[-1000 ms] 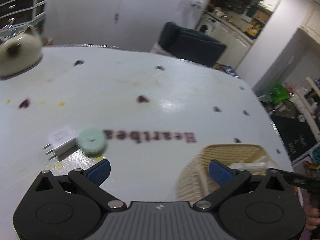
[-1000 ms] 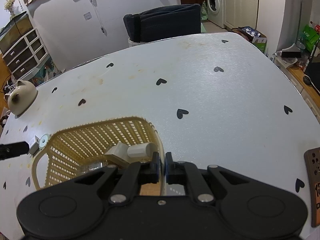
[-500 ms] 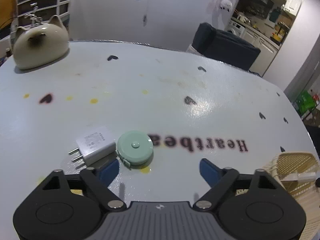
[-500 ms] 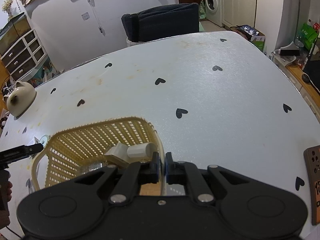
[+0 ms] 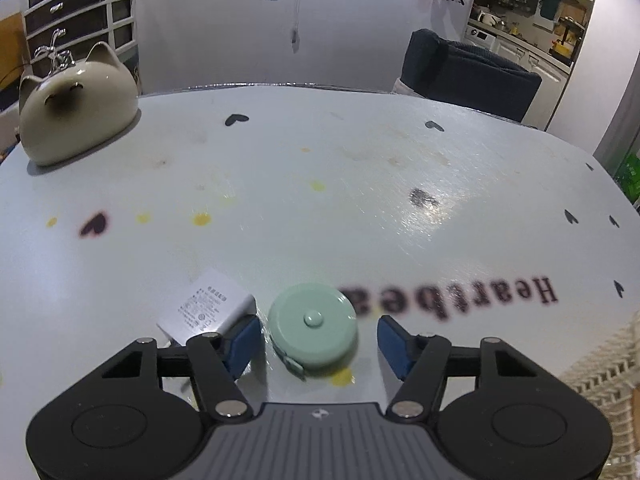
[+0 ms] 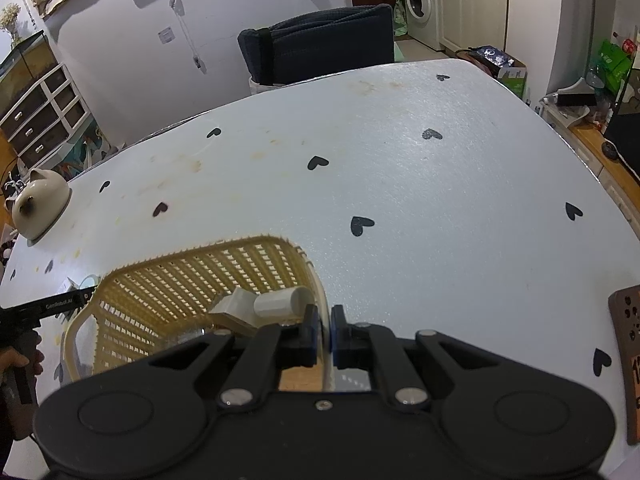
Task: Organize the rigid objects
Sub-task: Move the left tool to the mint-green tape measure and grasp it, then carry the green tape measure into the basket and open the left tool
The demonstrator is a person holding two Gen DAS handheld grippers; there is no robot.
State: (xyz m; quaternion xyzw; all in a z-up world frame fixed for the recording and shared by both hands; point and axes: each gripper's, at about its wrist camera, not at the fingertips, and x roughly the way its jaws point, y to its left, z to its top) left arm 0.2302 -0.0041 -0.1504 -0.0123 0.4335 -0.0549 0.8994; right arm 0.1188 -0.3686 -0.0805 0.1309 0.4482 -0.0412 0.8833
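Note:
A round mint-green tape measure lies on the white table between the blue pads of my open left gripper. A white plug adapter lies just left of it, touching the left pad. My right gripper is shut on the rim of the yellow woven basket. The basket holds a white cylinder and a beige block. The basket's edge also shows in the left wrist view. The left gripper's tip shows at the basket's far left side in the right wrist view.
A cream cat-shaped ceramic dish stands at the table's far left, also in the right wrist view. A dark chair stands behind the table. A brown board lies at the right table edge.
My left gripper swung left away from the basket and moved down and forward, so the tape measure now sits between its pads. The right gripper stayed shut on the basket rim.

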